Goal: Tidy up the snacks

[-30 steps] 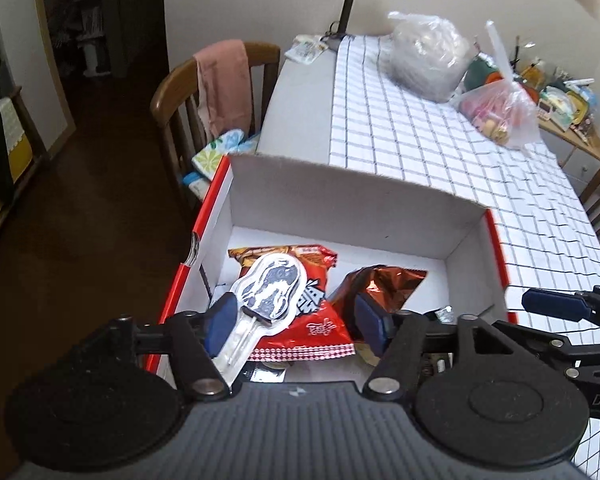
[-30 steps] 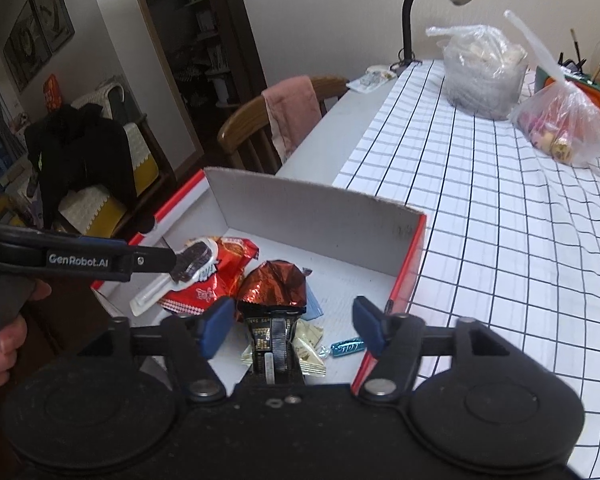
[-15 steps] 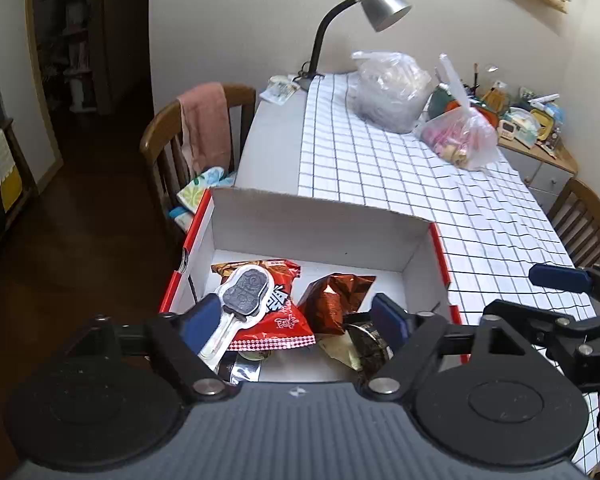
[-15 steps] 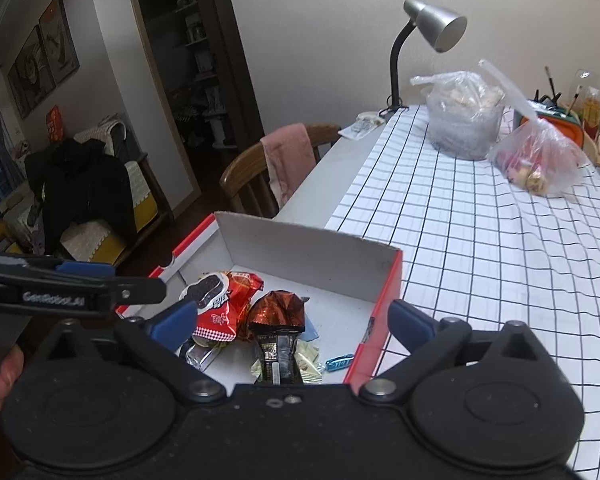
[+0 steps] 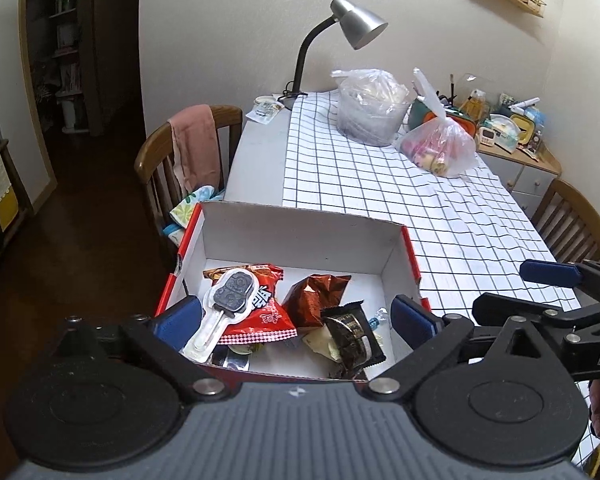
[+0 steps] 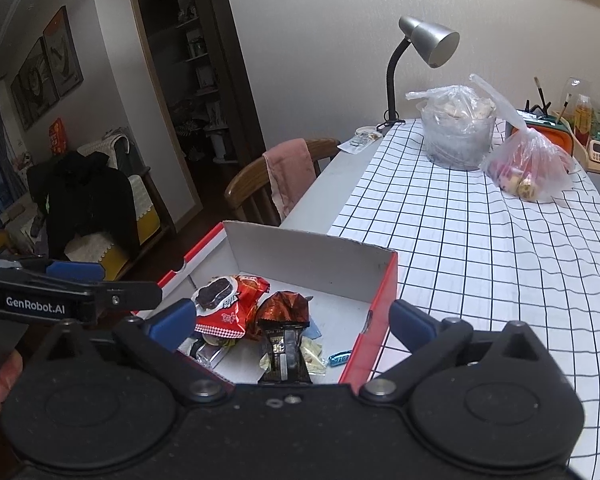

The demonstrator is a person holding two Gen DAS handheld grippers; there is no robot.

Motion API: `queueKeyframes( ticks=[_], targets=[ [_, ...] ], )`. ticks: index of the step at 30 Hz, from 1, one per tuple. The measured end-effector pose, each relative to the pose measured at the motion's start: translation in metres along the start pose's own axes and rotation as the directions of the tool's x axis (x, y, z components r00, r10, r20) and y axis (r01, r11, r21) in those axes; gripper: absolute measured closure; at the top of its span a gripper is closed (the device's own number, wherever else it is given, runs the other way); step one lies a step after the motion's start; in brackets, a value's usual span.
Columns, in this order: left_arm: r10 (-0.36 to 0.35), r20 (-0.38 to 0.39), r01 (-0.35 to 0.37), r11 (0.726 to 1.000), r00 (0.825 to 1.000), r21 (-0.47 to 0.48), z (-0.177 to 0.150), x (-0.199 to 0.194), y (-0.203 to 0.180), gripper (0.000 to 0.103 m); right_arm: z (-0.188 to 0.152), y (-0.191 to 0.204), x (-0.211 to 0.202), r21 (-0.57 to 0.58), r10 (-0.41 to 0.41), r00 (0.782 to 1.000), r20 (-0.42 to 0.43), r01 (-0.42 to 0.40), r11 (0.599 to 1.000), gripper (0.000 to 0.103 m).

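Observation:
A red and white cardboard box (image 5: pixel 300 232) (image 6: pixel 308 252) stands at the table's near left corner. It holds a red snack bag (image 5: pixel 260 312) (image 6: pixel 228 312), a clear-packed dark lollipop (image 5: pixel 230 300), a brown foil packet (image 5: pixel 314 298) (image 6: pixel 282 308), a black wrapped bar (image 5: pixel 354 338) (image 6: pixel 286 354) and small candies. My left gripper (image 5: pixel 294 320) is open and empty above the box's near edge. My right gripper (image 6: pixel 292 322) is open and empty, raised above the box. The right gripper's arm shows in the left wrist view (image 5: pixel 552 312).
The table has a white checked cloth (image 5: pixel 400 200). At its far end stand a grey desk lamp (image 5: pixel 352 24), a clear bag (image 5: pixel 370 108) and a pink bag of snacks (image 5: pixel 440 148). A wooden chair with a pink towel (image 5: pixel 192 148) stands left of the table.
Both grippers have pulled back and up from the box and their jaws have opened wider. The black wrapped bar now lies free in the box.

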State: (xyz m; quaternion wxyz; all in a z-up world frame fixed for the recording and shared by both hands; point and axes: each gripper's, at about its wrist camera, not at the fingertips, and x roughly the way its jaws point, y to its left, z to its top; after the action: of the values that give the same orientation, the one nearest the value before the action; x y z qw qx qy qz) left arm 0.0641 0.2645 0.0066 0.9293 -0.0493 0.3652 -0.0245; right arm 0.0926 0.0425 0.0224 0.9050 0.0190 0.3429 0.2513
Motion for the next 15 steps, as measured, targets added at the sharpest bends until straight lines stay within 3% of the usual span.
queueKeyframes(
  ticks=[15],
  targets=[
    [0.052, -0.025, -0.052, 0.999, 0.998, -0.007, -0.015, -0.004, -0.01, 0.002, -0.011, -0.003, -0.006, 0.011, 0.015, 1.0, -0.004, -0.015, 1.0, 0.0]
  ],
)
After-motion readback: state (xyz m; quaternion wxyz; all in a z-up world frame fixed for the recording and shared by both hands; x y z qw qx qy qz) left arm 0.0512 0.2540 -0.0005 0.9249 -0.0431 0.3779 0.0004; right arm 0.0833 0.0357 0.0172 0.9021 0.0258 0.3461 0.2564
